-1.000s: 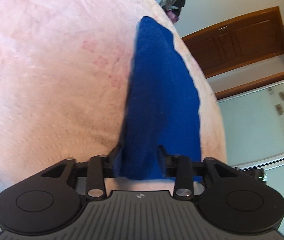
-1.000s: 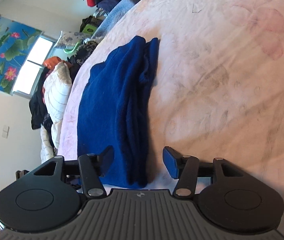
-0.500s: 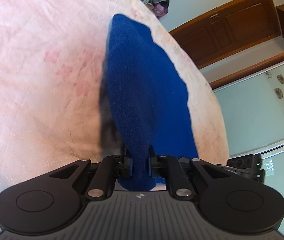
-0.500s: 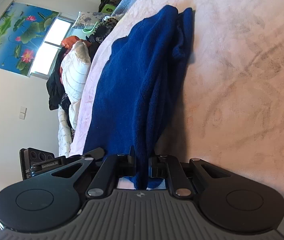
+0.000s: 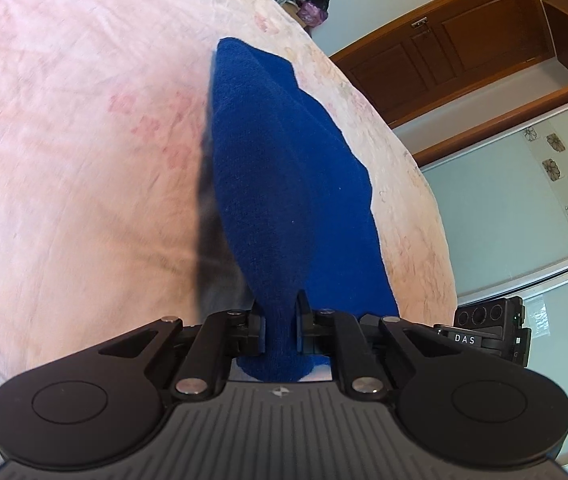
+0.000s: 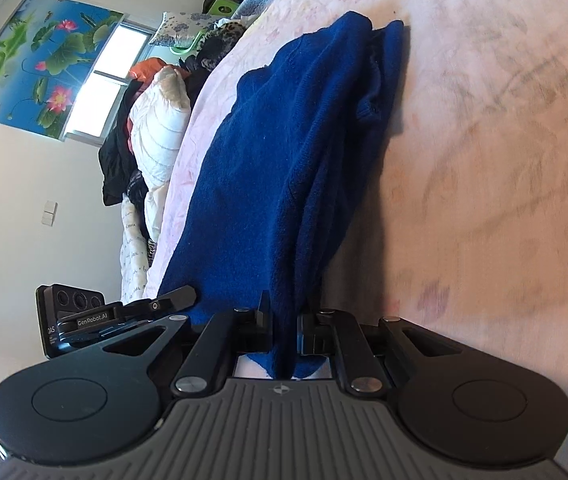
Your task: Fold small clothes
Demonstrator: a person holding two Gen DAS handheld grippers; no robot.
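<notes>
A dark blue knitted garment (image 5: pixel 284 184) lies on a pink bed cover (image 5: pixel 63 160), its near edge raised off the cover. My left gripper (image 5: pixel 280 320) is shut on that near edge, with cloth bunched between the jaws. In the right wrist view the same blue garment (image 6: pixel 284 152) shows folded layers along its right side. My right gripper (image 6: pixel 284 320) is shut on another part of its near edge. The other gripper's body (image 6: pixel 83 320) shows at the left of the right wrist view, and at the right of the left wrist view (image 5: pixel 492 328).
The pink bed cover (image 6: pixel 504 160) spreads wide beside the garment. A pile of clothes and a white quilt (image 6: pixel 155 120) lie beyond the bed under a window. Wooden cabinet doors (image 5: pixel 464 40) and a glass sliding door (image 5: pixel 524 208) stand past the bed's edge.
A second ago both grippers were open around the garment's near edge. They closed on it and have lifted it a little; a dark shadow now shows under the cloth.
</notes>
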